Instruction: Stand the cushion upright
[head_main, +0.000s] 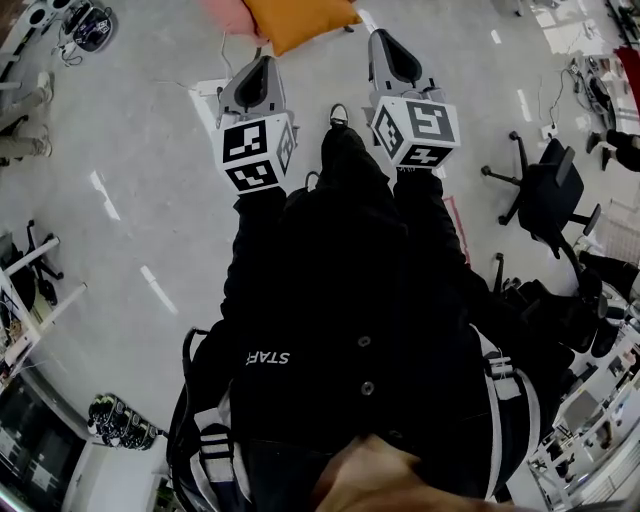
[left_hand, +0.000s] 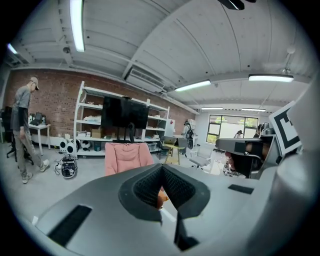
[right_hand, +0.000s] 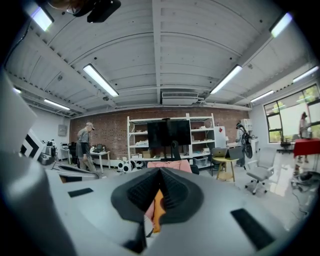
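Status: not started, by the look of it.

- Cushion (head_main: 300, 20) (orange) at the far edge of the head view, on or just above the floor (head_main: 130, 130), touching or overlapping a pink thing (head_main: 228, 14) on its left. Cannot tell whether that is a chair or another cushion.
- Broad orange face turned up toward the head camera, so reads as lying flat or slumped, not upright. Top cut off by the frame, so exact pose uncertain.
- Left gripper (left_hand: 162, 169): jaws closed, tips meeting in a V, nothing clamped. Only a sliver of orange visible low in the gap behind the pads.
- Right gripper (right_hand: 160, 172): same, jaws together at the tips, nothing held. Orange strip plus a bit of pink showing through the gap lower down (background, not a grip, as far as can be judged).
- Both held out level in front of the body, left one near the cushion's near-left edge, right one near its right corner. Close, but no contact visible.
- Person (left_hand: 25, 130) standing far left by a desk, well clear of the work.

Done: nothing visible beyond lining up on either side of the cushion.

Left: open the jaws, take hold of an edge or corner, tip it up onto an edge, check it stays standing, let go. Soft filling likely to sag, so probably needs a lean against the pink thing.
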